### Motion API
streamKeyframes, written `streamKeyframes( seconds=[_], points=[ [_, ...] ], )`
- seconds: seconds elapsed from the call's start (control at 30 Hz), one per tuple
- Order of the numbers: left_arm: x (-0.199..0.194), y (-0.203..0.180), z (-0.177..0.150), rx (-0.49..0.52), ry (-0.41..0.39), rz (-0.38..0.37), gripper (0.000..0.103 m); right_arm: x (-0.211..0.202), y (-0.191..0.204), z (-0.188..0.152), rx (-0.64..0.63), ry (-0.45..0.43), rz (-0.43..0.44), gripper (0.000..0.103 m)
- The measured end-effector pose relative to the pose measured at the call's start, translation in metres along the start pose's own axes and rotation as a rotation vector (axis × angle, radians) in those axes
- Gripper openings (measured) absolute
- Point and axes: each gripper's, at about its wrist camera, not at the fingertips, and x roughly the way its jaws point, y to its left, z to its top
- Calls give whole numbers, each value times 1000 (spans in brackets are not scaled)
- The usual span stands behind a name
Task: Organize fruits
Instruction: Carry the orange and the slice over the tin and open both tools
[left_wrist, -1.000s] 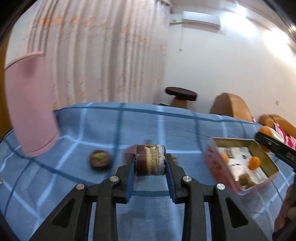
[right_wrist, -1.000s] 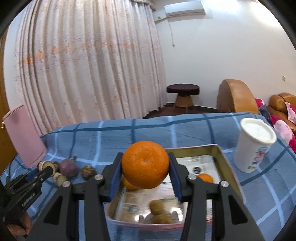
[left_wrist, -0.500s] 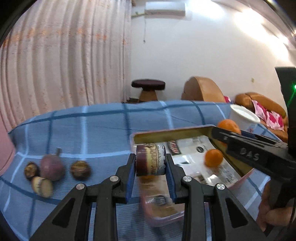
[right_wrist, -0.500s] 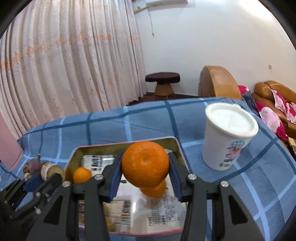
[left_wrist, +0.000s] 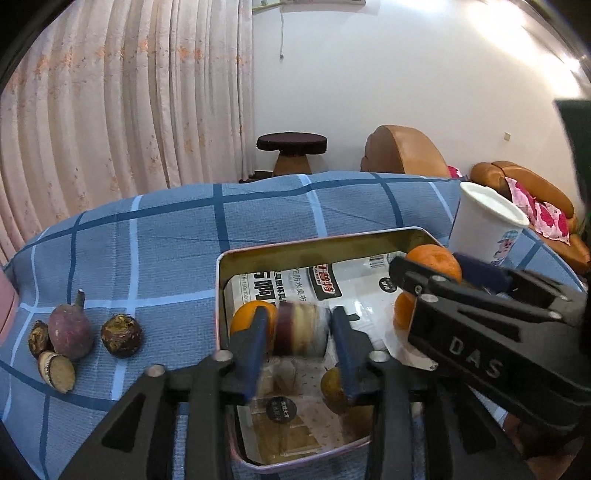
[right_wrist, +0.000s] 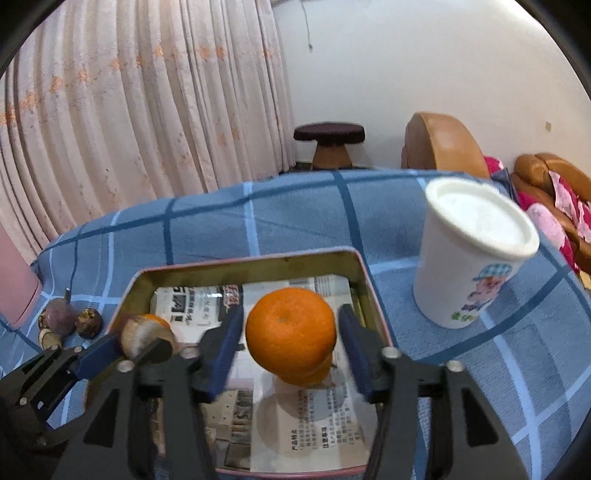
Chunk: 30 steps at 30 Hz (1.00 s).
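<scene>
As both tongs have just been opening, left tongs (left_wrist: 299, 334) parted around fruit slice (left_wrist: 301, 328), right tongs (right_wrist: 291, 341) clear of orange (right_wrist: 290, 329).

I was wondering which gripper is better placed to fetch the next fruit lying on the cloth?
Left. The fruits on the cloth lie on the left gripper side of the tin; the right gripper sits beside the cup.

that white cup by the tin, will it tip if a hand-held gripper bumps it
Probably yes. The white cup stands upright on soft blue checked cloth, an uneven footing. It is tall and narrows toward its base, so a knock near the rim would likely topple it. It looks like thin paper or plastic, so likely light; its contents are hidden by the lid.
</scene>
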Motion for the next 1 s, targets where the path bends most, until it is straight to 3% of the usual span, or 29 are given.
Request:
streamKeyframes(
  seconds=[0.07, 0.13, 0.23, 0.47, 0.67, 1.0],
  points=[
    [-2, -3, 0, 9, -13, 24, 71, -12, 1, 2, -6, -62, -16, 77],
    [-7, -3, 0, 10, -41, 42, 75, -22, 0, 3, -1, -116, -30, 83],
    [-10, 0, 0, 6, -55, 53, 76, -30, -5, 2, 34, -173, -38, 93],
    [-20, 20, 1, -20, -94, 113, 75, -27, -12, -4, 113, -205, -32, 93],
    [-30, 43, -3, 4, -137, 215, 75, -30, 5, -11, 77, -226, -28, 93],
    [-41, 94, -14, -49, -139, 278, 75, -39, 44, -20, 38, -243, -18, 92]
  ],
)
